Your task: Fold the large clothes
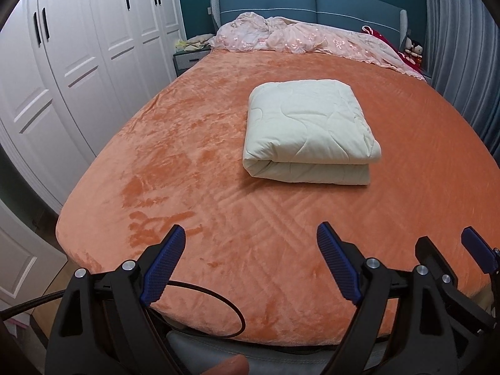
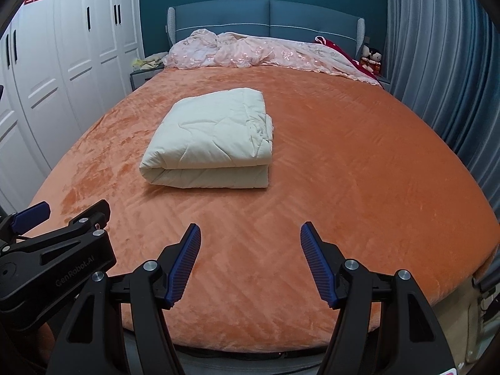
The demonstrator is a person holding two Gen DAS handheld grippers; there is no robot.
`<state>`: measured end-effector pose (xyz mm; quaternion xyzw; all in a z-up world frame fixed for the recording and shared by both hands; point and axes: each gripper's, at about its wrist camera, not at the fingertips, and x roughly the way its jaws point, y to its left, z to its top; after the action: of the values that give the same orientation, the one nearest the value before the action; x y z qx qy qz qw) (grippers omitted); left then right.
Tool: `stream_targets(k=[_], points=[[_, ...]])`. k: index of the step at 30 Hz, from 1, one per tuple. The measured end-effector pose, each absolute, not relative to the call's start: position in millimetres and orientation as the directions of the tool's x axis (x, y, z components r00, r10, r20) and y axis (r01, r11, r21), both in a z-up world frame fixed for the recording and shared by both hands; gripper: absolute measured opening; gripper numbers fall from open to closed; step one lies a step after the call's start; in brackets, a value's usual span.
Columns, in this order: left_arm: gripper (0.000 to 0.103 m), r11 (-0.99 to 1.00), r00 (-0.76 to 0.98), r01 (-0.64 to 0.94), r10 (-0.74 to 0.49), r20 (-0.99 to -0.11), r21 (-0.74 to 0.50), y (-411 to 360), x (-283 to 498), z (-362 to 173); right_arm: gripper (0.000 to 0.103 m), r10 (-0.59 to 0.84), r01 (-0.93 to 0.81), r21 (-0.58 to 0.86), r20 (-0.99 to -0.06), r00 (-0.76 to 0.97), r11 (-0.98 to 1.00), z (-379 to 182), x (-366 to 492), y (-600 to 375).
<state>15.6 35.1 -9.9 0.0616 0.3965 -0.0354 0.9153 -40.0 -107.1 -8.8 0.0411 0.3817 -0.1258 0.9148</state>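
A cream quilted comforter (image 1: 307,131) (image 2: 212,139) lies folded into a thick rectangular bundle in the middle of the orange bed cover (image 1: 187,162) (image 2: 343,156). My left gripper (image 1: 251,234) hangs over the bed's near edge, open, with nothing between its blue pads. My right gripper (image 2: 250,232) is beside it at the same edge, also open and empty. Both are well short of the comforter. In the left wrist view the right gripper's fingers (image 1: 475,243) show at the lower right. In the right wrist view the left gripper's fingers (image 2: 32,214) show at the lower left.
A crumpled pink embroidered bedspread (image 1: 297,39) (image 2: 250,54) lies along the blue headboard (image 2: 268,18). White wardrobe doors (image 1: 78,62) run along the left side. Grey-blue curtains (image 2: 437,62) hang on the right. A bedside table (image 1: 187,57) stands at the far left corner.
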Motion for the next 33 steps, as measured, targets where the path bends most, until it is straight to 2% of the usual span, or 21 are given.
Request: stream_targets(k=[33], points=[[0.082, 0.994, 0.696, 0.085, -0.014, -0.718, 0.062, 42.4, 7.9, -8.8, 0.065, -0.203, 0.277, -0.011, -0.710, 0.674, 0.961, -8.7, -45.5, -102.1]])
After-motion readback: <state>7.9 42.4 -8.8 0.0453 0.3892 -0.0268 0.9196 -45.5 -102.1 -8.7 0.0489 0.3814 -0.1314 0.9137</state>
